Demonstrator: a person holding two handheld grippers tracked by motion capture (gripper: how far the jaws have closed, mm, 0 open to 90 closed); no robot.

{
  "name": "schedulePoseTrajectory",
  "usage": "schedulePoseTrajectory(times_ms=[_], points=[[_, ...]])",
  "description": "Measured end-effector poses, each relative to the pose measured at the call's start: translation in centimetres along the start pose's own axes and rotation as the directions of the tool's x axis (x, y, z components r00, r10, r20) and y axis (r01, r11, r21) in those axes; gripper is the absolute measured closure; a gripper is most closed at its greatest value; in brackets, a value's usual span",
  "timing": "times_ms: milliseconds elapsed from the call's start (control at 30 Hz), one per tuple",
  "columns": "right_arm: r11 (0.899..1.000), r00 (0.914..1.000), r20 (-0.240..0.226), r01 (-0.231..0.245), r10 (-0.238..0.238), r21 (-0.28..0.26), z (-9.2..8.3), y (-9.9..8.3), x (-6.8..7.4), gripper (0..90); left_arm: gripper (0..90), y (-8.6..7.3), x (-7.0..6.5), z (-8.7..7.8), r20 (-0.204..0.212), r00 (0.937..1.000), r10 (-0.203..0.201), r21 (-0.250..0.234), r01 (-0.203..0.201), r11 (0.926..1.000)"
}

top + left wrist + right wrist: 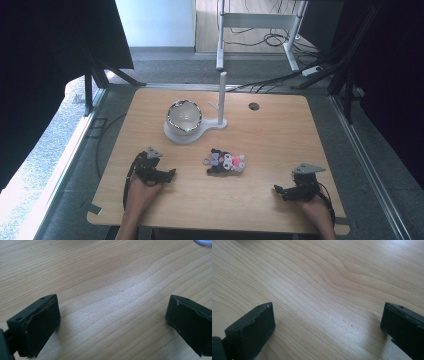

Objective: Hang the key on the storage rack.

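Note:
A small black plush toy (226, 162) with pink and white parts lies in the middle of the wooden table (270, 130). Behind it a round bowl (184, 116) rests on a white base (176, 136) with a tall white post (222, 99). My left gripper (167, 175) rests near the front left, left of the toy, open with bare wood between its jaws (112, 322). My right gripper (280, 191) lies near the front right, also open over bare wood (327, 325). Both are apart from the toy.
A dark round hole (254, 106) sits in the table's far right part. Cables (270, 80) and a white frame's legs (292, 47) lie on the floor beyond the table. Dark curtains hang at both sides.

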State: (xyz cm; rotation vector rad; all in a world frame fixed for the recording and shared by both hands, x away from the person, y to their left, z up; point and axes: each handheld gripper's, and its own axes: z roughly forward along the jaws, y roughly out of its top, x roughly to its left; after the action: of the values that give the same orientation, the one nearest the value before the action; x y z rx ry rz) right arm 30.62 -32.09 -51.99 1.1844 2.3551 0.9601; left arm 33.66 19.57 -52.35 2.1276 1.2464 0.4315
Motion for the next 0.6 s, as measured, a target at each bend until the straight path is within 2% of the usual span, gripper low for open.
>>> schedulePoseTrajectory(times_ms=[467,600], points=[[1.0,1.0,0.002,-0.002,0.002,0.001,0.02,0.03,0.03,0.0,0.0,0.0,0.0,0.0,0.0,1.0,0.0,0.0,0.0,1.0],[1.0,1.0,0.004,-0.003,0.003,0.017,0.05,0.25,0.12,0.0,0.0,0.0,0.0,0.0,0.0,1.0,0.0,0.0,0.0,1.0]])
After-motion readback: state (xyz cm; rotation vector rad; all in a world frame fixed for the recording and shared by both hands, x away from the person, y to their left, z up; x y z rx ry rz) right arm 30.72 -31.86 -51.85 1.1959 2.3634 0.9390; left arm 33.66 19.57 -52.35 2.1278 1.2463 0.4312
